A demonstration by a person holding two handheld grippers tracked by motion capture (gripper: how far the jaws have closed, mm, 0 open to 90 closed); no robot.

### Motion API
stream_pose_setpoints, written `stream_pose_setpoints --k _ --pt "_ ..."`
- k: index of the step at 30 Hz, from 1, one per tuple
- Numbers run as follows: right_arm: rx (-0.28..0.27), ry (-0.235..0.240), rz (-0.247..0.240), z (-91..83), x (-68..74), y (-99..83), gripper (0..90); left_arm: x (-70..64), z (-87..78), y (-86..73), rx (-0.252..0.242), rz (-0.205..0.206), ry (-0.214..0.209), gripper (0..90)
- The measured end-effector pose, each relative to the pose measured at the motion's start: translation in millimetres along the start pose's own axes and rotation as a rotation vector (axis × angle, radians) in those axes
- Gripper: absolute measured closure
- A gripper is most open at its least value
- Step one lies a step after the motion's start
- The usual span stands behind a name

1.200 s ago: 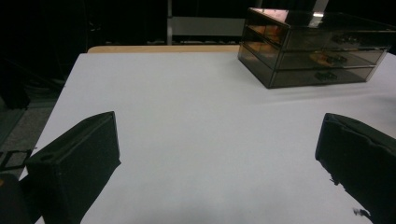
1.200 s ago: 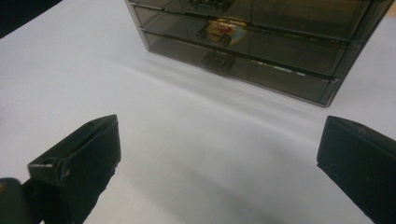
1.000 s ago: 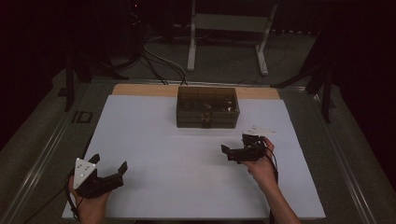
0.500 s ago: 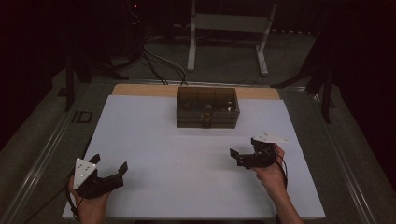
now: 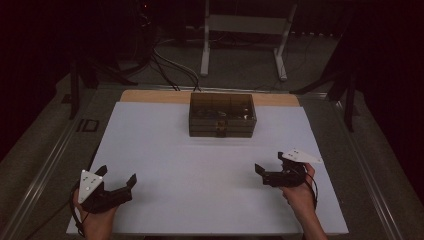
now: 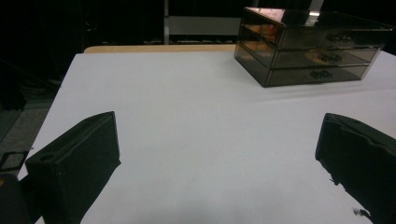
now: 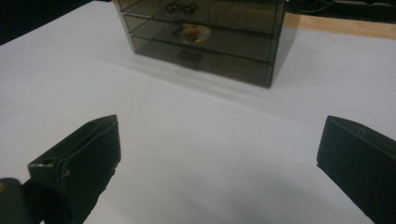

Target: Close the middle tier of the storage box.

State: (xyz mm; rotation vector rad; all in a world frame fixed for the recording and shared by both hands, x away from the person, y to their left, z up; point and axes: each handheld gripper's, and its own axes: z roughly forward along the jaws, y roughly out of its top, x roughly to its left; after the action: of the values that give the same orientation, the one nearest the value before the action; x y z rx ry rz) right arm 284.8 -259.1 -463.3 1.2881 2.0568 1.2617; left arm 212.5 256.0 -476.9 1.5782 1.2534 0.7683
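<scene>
A smoky see-through box of three drawers [image 5: 222, 116] stands at the far middle of the white table [image 5: 165, 150], all drawers pushed in. My left gripper [image 5: 118, 175] rests open at the near left corner, nothing between its fingers. My right gripper [image 5: 269, 163] hovers open at the near right, also with nothing in it. The left gripper view looks past its open gripper [image 6: 217, 154] at the box [image 6: 313, 46] far to the right. In the right gripper view the box [image 7: 205, 37] sits ahead of the open gripper [image 7: 219, 158], small items faintly visible in its drawers.
A wooden strip [image 5: 150, 96] runs along the table's far edge. Behind it stand a white metal frame [image 5: 245, 30] and floor cables [image 5: 165, 65]. Bare white surface lies between both grippers and the box.
My right gripper has drawn back from the box toward the near right of the table. The left gripper has stayed put.
</scene>
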Motion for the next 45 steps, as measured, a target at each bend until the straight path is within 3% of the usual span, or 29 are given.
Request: stream_pose_setpoints --k 30,45 --pt "-0.091 -0.062 0.033 -38.7 -20.0 -28.0 0.0 -2.0 1.0 -0.2 0.004 0.017 -0.016 1.1" --pt "-0.092 -0.067 0.033 -40.1 -21.2 -32.0 0.0 -4.6 2.9 -0.5 0.021 0.035 -0.021 1.1"
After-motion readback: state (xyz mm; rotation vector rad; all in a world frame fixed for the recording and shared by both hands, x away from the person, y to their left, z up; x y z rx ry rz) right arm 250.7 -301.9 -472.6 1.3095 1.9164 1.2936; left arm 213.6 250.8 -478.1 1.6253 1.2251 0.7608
